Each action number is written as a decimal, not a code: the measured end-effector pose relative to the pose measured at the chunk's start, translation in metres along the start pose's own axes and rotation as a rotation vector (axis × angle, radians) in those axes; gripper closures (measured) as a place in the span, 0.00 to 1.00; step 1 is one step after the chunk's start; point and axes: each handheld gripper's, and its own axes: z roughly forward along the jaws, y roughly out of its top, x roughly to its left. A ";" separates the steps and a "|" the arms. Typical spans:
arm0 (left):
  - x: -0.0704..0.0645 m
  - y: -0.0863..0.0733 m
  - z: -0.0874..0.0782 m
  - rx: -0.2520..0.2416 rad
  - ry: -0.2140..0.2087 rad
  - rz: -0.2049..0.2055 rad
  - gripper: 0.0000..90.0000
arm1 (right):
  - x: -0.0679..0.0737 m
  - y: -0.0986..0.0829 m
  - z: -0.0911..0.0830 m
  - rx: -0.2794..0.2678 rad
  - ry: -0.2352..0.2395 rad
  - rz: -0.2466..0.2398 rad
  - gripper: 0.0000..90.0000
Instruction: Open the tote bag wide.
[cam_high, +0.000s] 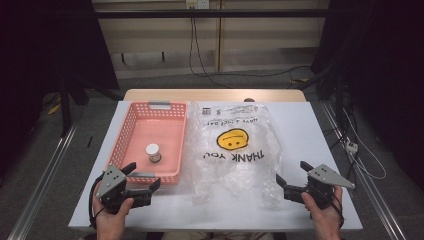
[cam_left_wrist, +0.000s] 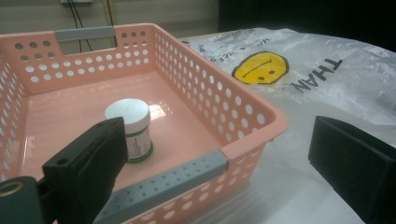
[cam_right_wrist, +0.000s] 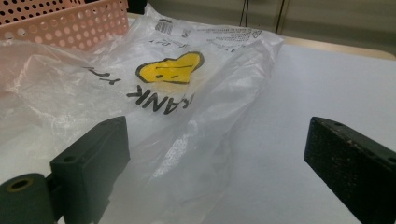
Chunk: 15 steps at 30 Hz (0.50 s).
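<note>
I am holding my left gripper (cam_high: 145, 176) wide open at the near rim of the pink basket (cam_high: 131, 127), where the small white bottle (cam_high: 153, 152) is standing at my 11 o'clock. My right gripper (cam_high: 291, 172), also gaping empty, is hovering by the clear plastic bag (cam_high: 235, 150), whose near corner is lying at my 10 o'clock.

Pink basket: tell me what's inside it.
The pink basket holds one small white-capped bottle with a green-edged label, standing upright on its floor. In the left gripper view, a black jaw hides part of the bottle and floor.
</note>
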 end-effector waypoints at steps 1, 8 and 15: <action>0.000 0.000 0.000 0.004 -0.003 -0.001 0.05 | 0.000 0.000 0.000 0.000 0.000 0.000 0.07; 0.000 0.000 -0.001 0.020 -0.007 -0.011 0.05 | 0.000 0.002 0.002 0.044 0.030 0.007 0.07; -0.001 -0.002 0.002 0.044 -0.024 0.018 0.05 | 0.003 0.002 0.005 0.060 0.064 -0.030 0.07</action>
